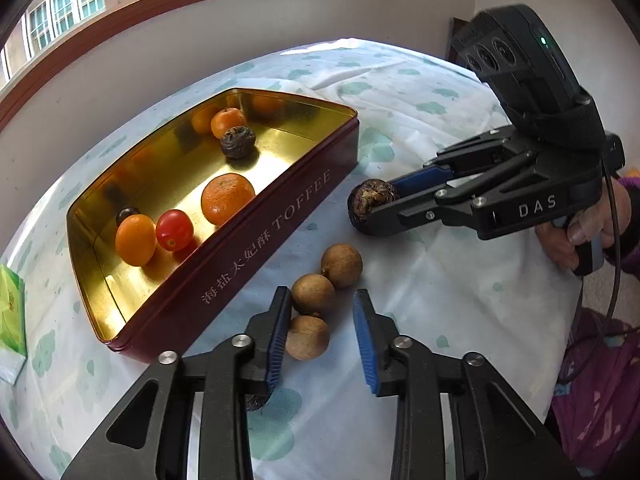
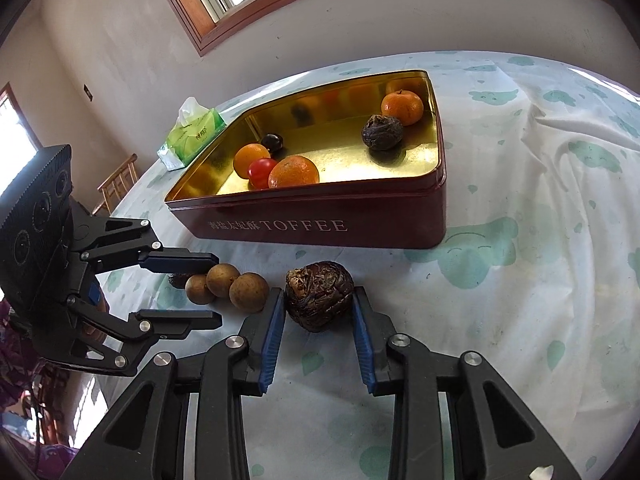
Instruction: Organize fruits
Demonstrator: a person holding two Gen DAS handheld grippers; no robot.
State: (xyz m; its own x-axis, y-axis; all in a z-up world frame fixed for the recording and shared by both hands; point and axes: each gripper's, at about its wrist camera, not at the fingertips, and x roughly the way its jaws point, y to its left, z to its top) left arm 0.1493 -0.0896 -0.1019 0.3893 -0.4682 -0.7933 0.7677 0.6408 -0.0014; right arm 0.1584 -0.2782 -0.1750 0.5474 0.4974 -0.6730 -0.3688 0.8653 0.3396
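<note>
A round tabletop under a pale cloth printed with green shapes carries an open dark red toffee tin with a gold interior. Inside the tin lie two mandarins, a smaller orange fruit, a cherry tomato, a small dark berry and a wrinkled brown fruit. On the cloth in front of the tin, the right tongs are closed on a second wrinkled dark fruit, blue pads pressing both its sides while it rests on the cloth; a hand grips that tool's handle. Just beside it sit three brown longans, touching one another. The left tongs stand narrow around the longans: one pad touches the longans, the other stands clear, so they grip nothing. A green tissue pack lies beyond the tin's far end.
</note>
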